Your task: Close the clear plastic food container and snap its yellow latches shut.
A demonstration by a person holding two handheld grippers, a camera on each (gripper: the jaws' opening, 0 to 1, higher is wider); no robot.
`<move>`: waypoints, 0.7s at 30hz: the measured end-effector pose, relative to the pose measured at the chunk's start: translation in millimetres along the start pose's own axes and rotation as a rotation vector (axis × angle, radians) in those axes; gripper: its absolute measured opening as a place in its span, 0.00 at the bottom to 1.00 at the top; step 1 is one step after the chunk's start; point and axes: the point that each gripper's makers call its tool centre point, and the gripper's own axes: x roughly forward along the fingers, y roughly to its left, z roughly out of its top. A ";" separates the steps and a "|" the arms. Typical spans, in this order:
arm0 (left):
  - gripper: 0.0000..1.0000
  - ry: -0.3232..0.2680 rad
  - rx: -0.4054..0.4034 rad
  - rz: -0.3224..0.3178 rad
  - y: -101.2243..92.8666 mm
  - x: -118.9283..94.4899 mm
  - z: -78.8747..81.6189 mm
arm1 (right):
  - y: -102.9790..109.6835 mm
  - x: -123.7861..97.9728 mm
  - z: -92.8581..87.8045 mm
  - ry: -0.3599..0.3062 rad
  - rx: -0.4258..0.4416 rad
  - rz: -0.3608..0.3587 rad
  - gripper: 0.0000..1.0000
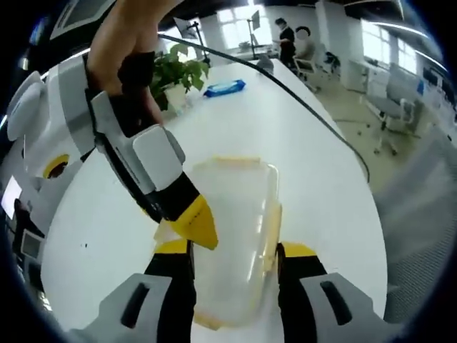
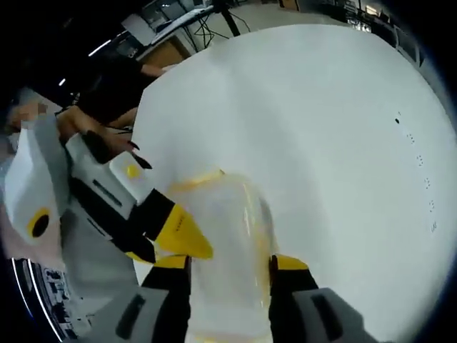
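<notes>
White counter [image 1: 300, 143] carries the clear container [image 1: 232, 236], which sits between the left tool's [image 1: 234, 251] spread jaws. Right tool's [image 2: 230, 263] jaws straddle it too, wide apart. No writing is legible.

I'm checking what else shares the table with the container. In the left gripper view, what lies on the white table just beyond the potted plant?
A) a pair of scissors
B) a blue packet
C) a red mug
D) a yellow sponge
B: a blue packet lies flat on the white table, just past the leafy potted plant and well beyond the clear container.
</notes>
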 end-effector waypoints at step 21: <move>0.41 -0.028 0.086 0.112 0.6 4.2 -2.6 | 3.9 -1.6 1.7 -0.144 0.018 -0.110 0.49</move>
